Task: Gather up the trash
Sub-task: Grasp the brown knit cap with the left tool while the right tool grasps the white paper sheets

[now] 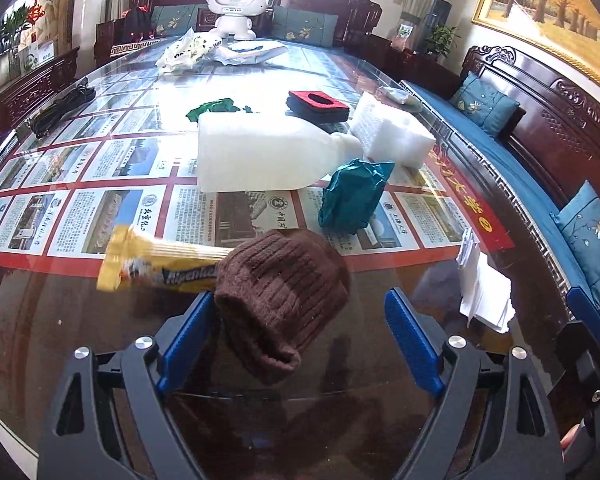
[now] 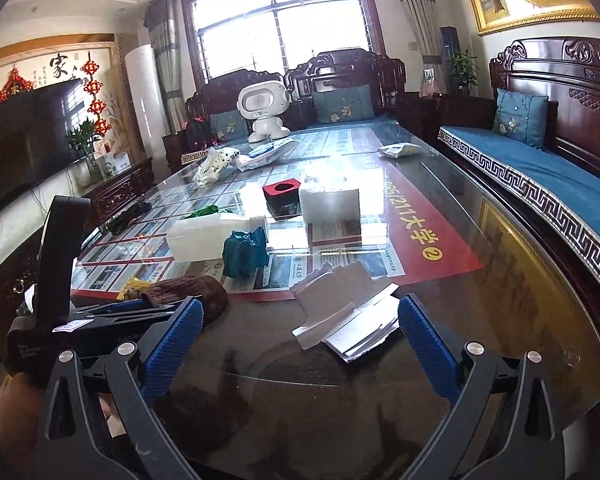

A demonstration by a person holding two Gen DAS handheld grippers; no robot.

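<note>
I'm on the long glass-top table [image 1: 112, 320] w/ both grippers low over its near end. Left gripper [image 1: 298, 320] has its jaws apart, fairly wide; no earlier pic to compare. A brown knit piece [image 1: 284, 304], looks like a rolled sock or small hat, sits between the blue pads. Its left edge is right at the left pad [image 1: 190, 340], can't tell if touching; clear gap to the right pad [image 1: 414, 340]. So nothing gripped yet.

Just behind the knit piece, partly under it, lies a yellow snack wrapper [image 1: 156, 266], pointing off to the left.

Right gripper [image 2: 300, 320] is wide apart too, holding nothing. A stack of folded white paper [image 2: 344, 308] lies flat on the glass between and just past its fingertips, not touching either pad as far as I see. In the right wrist view the left gripper's body shows at lower left, w/ the knit piece beside it.

Further back, mid table: crumpled teal paper [image 1: 354, 196], just beside a white plastic bottle [image 1: 260, 156] lying on its side. White foam block [image 1: 392, 132] near the bottle's neck. Red-and-black box [image 1: 318, 106] behind that, green scrap [image 1: 212, 106] to its left. Far end: white toy robot [image 1: 236, 4] upright, plus some white plastic bags [image 1: 188, 50]. Black cable [image 1: 60, 106] near the left edge.
</note>
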